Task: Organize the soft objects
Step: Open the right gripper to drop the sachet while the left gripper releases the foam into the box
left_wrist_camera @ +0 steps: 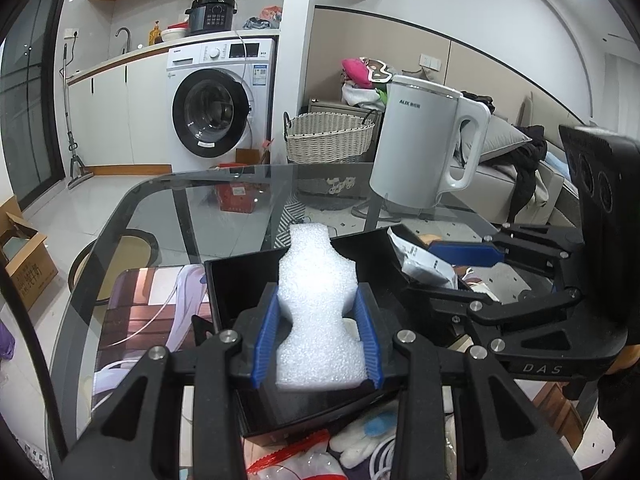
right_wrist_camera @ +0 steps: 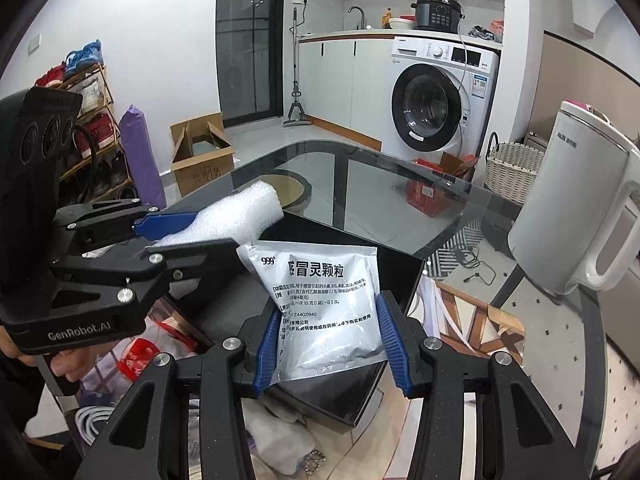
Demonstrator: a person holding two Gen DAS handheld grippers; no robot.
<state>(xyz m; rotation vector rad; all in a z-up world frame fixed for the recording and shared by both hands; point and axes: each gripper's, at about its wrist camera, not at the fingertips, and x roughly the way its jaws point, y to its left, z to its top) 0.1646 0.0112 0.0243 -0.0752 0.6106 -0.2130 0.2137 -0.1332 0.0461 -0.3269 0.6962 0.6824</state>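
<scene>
My left gripper (left_wrist_camera: 318, 312) is shut on a white foam piece (left_wrist_camera: 316, 300), squeezed in at its middle, and holds it over a black box (left_wrist_camera: 240, 284). The foam also shows in the right wrist view (right_wrist_camera: 236, 212), with the left gripper (right_wrist_camera: 192, 232) around it. My right gripper (right_wrist_camera: 332, 340) is shut on a silver medicine sachet (right_wrist_camera: 324, 300) with printed text, above the black box (right_wrist_camera: 396, 260). In the left wrist view the right gripper (left_wrist_camera: 480, 272) and sachet (left_wrist_camera: 424, 260) sit at the box's right side.
A white kettle (left_wrist_camera: 424, 140) stands on the glass table (left_wrist_camera: 224, 196) behind the box. A printed mat (left_wrist_camera: 152, 304) lies on the left. Loose soft items and cables (left_wrist_camera: 360, 440) lie near the front edge. A wicker basket (left_wrist_camera: 328, 140) stands on the floor.
</scene>
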